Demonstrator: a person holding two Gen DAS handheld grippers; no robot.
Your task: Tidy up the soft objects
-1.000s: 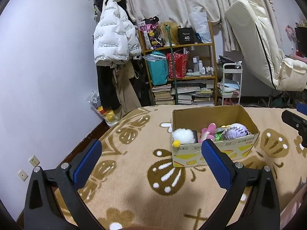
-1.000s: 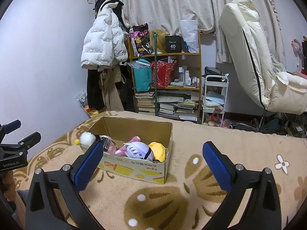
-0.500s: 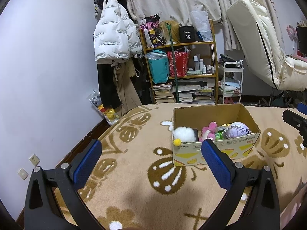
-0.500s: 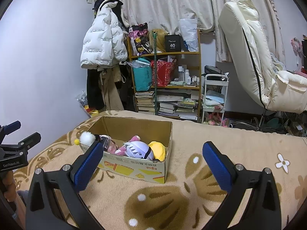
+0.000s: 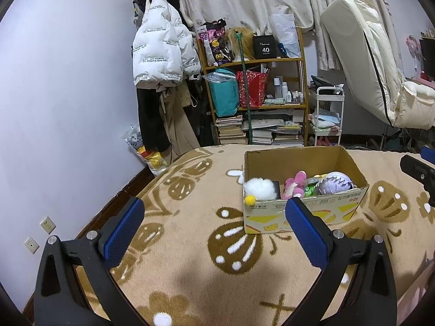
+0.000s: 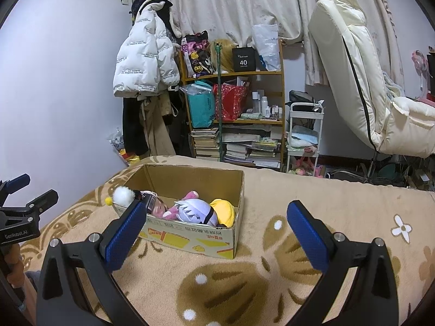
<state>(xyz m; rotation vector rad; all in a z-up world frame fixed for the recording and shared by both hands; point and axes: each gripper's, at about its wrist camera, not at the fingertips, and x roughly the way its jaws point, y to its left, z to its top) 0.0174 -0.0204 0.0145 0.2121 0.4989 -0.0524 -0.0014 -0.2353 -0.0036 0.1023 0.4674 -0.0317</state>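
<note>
A cardboard box [image 5: 301, 216] stands on the tan patterned blanket [image 5: 190, 244]; it also shows in the right wrist view [image 6: 190, 240]. Inside lie several soft toys: a white pompom toy [image 5: 259, 188], a pink plush [image 5: 295, 184], a grey-haired plush doll [image 5: 335, 183] [image 6: 194, 212] and a yellow plush [image 6: 224, 212]. My left gripper [image 5: 214, 228] is open and empty, hovering in front of the box's left part. My right gripper [image 6: 214, 231] is open and empty, in front of the box's right end.
A wooden shelf [image 5: 255, 100] with bags, bottles and stacked books stands by the far wall. A white jacket [image 5: 160, 54] hangs left of it. A white cart [image 6: 304, 138] and a cream recliner [image 6: 367, 81] stand at the right.
Both grippers have barely drifted; the views shifted very slightly. Both stay open and empty, and the toys in the box have not moved.
</note>
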